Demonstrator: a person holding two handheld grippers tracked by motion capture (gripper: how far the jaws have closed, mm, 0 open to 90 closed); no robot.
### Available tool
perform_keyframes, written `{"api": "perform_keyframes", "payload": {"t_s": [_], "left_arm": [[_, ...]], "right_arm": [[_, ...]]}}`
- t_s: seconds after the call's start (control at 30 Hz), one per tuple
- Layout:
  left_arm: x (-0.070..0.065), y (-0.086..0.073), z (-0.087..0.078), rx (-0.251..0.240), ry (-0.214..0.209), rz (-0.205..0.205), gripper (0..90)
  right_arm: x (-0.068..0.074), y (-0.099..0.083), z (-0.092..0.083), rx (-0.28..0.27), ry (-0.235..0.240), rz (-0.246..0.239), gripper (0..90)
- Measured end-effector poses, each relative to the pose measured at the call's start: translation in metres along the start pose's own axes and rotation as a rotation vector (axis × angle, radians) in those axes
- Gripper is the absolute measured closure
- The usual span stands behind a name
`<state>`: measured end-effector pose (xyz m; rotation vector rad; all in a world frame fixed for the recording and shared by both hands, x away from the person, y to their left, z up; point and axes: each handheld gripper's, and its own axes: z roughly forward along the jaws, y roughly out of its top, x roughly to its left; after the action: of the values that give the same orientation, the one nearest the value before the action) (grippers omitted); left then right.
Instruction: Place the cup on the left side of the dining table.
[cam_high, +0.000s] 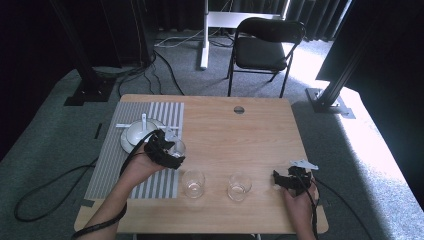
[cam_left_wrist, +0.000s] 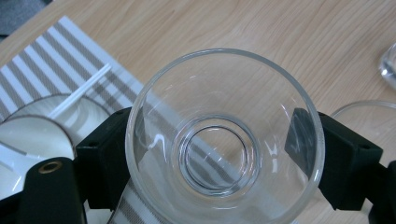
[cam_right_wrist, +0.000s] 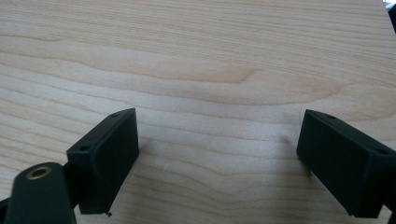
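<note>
**Left tongs are holding a glass at the mat's edge; right tongs are waiting**

The left tongs (cam_left_wrist: 212, 154) are gripping a clear glass tumbler (cam_left_wrist: 224, 140), one black jaw pressing on each side of its wall, as the left gripper view is showing from above the rim. In the high view the same tumbler (cam_high: 176, 148) is sitting at the right edge of the striped placemat (cam_high: 107, 170), just beside the white bowl (cam_high: 136, 134), which is resting on a saucer with a white spoon or stick across it. Whether the tumbler's base is touching the mat or hanging just above it cannot be told.

Two more empty glasses are standing on the bare wooden worktop (cam_high: 260, 125): a middle glass (cam_high: 193, 183) and a right glass (cam_high: 239, 187), set side by side and apart from each other.

The right tongs (cam_high: 289, 181) are resting low near the worktop's right front corner, well apart from the glasses. In the right gripper view these tongs (cam_right_wrist: 217, 158) are standing wide, with nothing but wood grain between the jaws.

Judging by this, the step in hand is carrying or placing the third glass, probably to join the row of two or to settle on the mat. The next move is calling for a level, steady carry so that the smooth glass is not slipping in the jaws, a gentle set-down on its base, and clearance from the bowl and the middle glass before the jaws are spreading.
</note>
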<state>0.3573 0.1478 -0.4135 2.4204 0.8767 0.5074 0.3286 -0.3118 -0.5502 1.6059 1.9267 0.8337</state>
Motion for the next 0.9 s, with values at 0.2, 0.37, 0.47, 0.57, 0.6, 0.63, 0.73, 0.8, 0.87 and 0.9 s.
{"api": "perform_keyframes", "payload": {"t_s": [0.2, 0.37, 0.47, 0.57, 0.6, 0.63, 0.73, 0.8, 0.87, 0.9], "left_arm": [[0.005, -0.014, 0.004, 0.020, 0.005, -0.013, 18.3], [0.012, -0.027, 0.007, 0.036, 0.009, -0.036, 18.3], [0.016, -0.033, 0.009, 0.043, 0.018, -0.045, 18.3], [0.019, -0.039, 0.011, 0.049, 0.018, -0.054, 18.3], [0.020, -0.041, 0.011, 0.051, 0.017, -0.060, 18.3], [0.021, -0.043, 0.012, 0.051, 0.016, -0.061, 18.3], [0.024, -0.049, 0.014, 0.057, 0.017, -0.070, 18.3], [0.026, -0.052, 0.016, 0.065, 0.011, -0.076, 18.3], [0.027, -0.056, 0.017, 0.071, 0.016, -0.076, 18.3], [0.027, -0.057, 0.017, 0.074, 0.017, -0.078, 18.3]], "right_arm": [[0.000, 0.000, 0.000, 0.000, 0.000, -0.002, 12.3], [0.000, 0.000, 0.000, 0.000, 0.000, -0.003, 12.3], [0.000, 0.000, 0.000, 0.000, 0.000, -0.003, 12.3], [0.000, 0.000, 0.000, 0.000, 0.000, -0.002, 12.3], [0.000, 0.000, 0.000, 0.000, 0.000, -0.003, 12.3], [0.000, 0.000, 0.000, 0.000, 0.000, -0.003, 12.3], [0.000, 0.000, 0.000, 0.000, 0.000, -0.002, 12.3], [0.000, 0.000, 0.000, 0.000, 0.000, -0.003, 12.3], [0.000, 0.000, 0.000, 0.000, 0.000, -0.003, 12.3], [0.000, 0.000, 0.000, 0.000, 0.000, -0.003, 12.3]]}}
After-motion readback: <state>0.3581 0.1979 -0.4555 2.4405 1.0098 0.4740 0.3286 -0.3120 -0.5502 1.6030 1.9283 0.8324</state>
